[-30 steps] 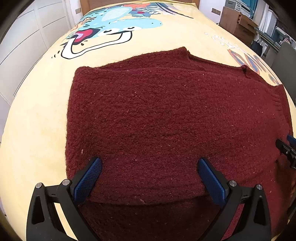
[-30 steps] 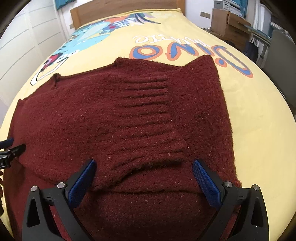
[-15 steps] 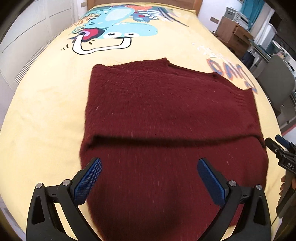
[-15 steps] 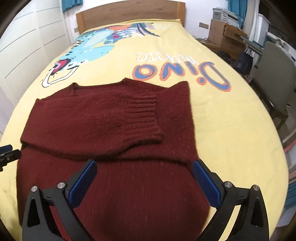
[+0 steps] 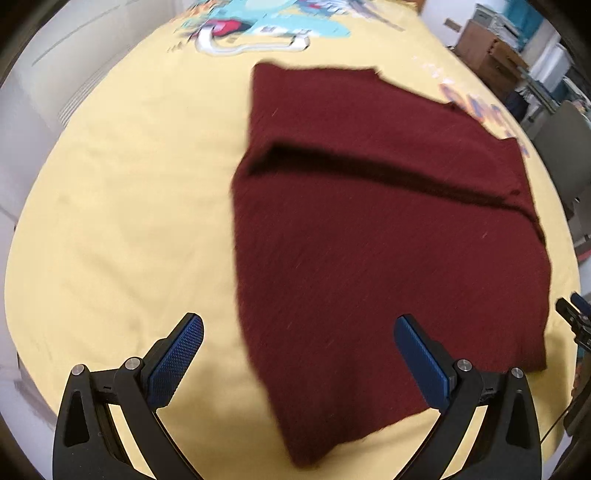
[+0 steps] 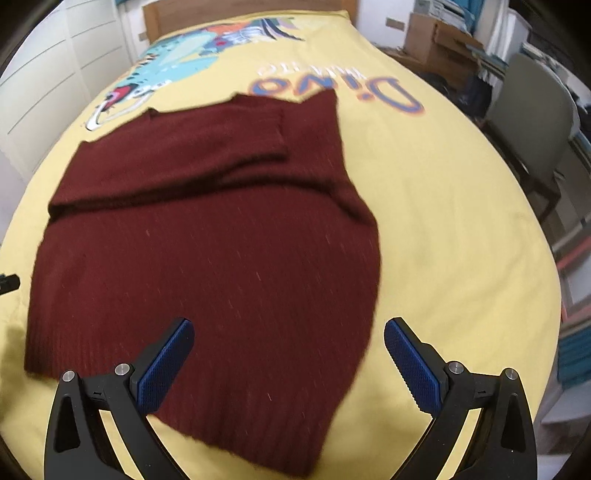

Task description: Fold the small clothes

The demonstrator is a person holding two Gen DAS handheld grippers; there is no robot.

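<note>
Bedroom in a home, doubling as storage/study. Evidence: bed with yellow cartoon-dinosaur bedspread (image 6: 443,192) filling most of both views, "Dino" lettering (image 6: 340,88) printed on it, wooden headboard (image 6: 243,9) at the far end. White panelled wardrobe doors (image 6: 48,88) along the left side. Far right: cardboard boxes (image 6: 439,40) stacked against the wall, shelves with papers or files (image 6: 476,14) behind them, blurred. Grey upholstered chair (image 6: 535,122) with wooden legs just beside the bed's right edge. White wall with a socket plate (image 6: 395,23) next to the headboard.
</note>
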